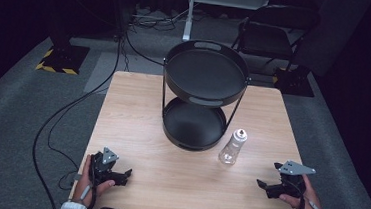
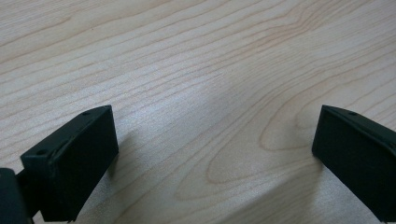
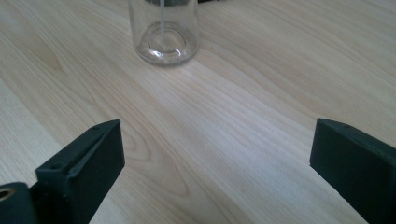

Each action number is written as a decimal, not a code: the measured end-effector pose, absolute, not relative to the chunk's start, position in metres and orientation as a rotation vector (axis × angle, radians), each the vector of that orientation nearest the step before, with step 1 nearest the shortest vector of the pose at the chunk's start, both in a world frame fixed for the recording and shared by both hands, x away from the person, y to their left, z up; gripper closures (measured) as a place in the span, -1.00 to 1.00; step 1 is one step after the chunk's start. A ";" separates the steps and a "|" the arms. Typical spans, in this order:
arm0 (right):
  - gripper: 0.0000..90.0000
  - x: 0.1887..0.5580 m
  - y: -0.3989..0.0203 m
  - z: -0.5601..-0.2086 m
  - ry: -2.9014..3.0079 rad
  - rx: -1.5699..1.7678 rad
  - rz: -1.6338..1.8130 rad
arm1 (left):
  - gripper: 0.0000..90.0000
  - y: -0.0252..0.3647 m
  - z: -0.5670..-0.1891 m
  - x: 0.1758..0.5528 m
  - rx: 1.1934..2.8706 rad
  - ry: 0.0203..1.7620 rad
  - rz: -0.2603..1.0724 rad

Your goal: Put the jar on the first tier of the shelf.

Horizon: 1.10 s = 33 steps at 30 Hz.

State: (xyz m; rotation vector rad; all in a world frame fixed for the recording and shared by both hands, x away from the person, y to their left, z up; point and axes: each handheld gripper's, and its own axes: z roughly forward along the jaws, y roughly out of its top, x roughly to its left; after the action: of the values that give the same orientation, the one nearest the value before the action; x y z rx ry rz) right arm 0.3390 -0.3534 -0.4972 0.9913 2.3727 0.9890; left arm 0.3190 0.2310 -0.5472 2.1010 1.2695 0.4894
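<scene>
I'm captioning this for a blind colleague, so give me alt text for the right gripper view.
A clear bottle stands upright on a pale wooden table, straight ahead of the open right gripper. The gripper's two black jaws rise from the bottom corners, wide apart, with bare wood grain between them and nothing held. A thin tube runs down inside the bottle to its base.

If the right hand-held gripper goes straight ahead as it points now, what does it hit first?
Most likely the clear bottle: it stands upright ahead of the open right hand-held gripper, somewhat left of centre, with bare table between.
</scene>
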 end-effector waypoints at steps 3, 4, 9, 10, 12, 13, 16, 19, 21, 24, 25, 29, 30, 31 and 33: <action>-0.94 0.343 -0.347 -0.495 2.378 0.972 1.002 | -1.00 0.231 -0.547 0.319 2.100 1.270 0.490; -0.94 0.344 -0.345 -0.495 2.380 0.965 1.001 | -1.00 0.231 -0.547 0.319 2.101 1.270 0.490; -0.93 0.351 -0.332 -0.494 2.399 0.938 1.008 | -1.00 0.231 -0.547 0.319 2.101 1.270 0.490; -0.93 0.352 -0.330 -0.493 2.400 0.934 1.012 | -1.00 0.231 -0.547 0.319 2.101 1.270 0.490; -0.93 0.355 -0.326 -0.492 2.399 0.928 1.020 | -1.00 0.231 -0.547 0.319 2.101 1.270 0.490; -0.93 0.356 -0.324 -0.491 2.399 0.924 1.028 | -1.00 0.231 -0.547 0.319 2.101 1.270 0.489; -0.93 0.359 -0.320 -0.489 2.400 0.921 1.043 | -1.00 0.231 -0.547 0.319 2.101 1.270 0.490; -0.93 0.364 -0.312 -0.487 2.404 0.908 1.061 | -1.00 0.231 -0.547 0.319 2.101 1.269 0.490; -0.93 0.366 -0.308 -0.487 2.408 0.896 1.058 | -1.00 0.231 -0.547 0.319 2.100 1.271 0.490; -0.92 0.367 -0.304 -0.486 2.411 0.893 1.070 | -1.00 0.231 -0.547 0.319 2.101 1.270 0.490; -0.92 0.368 -0.302 -0.486 2.409 0.895 1.078 | -1.00 0.231 -0.547 0.319 2.100 1.270 0.490; -0.92 0.372 -0.295 -0.485 2.418 0.883 1.075 | -1.00 0.231 -0.547 0.319 2.101 1.270 0.490; -0.91 0.373 -0.293 -0.485 2.420 0.883 1.076 | -1.00 0.231 -0.547 0.319 2.101 1.270 0.490; -0.91 0.375 -0.291 -0.486 2.421 0.881 1.077 | -1.00 0.231 -0.547 0.319 2.101 1.270 0.490; -0.90 0.377 -0.288 -0.486 2.423 0.878 1.079 | -1.00 0.231 -0.547 0.319 2.101 1.270 0.490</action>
State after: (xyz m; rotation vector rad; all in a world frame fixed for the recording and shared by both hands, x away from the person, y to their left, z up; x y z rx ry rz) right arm 0.3775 -0.2877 -0.4857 0.8781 2.4232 1.0792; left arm 0.3189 0.2310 -0.5472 2.1006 1.2698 0.4901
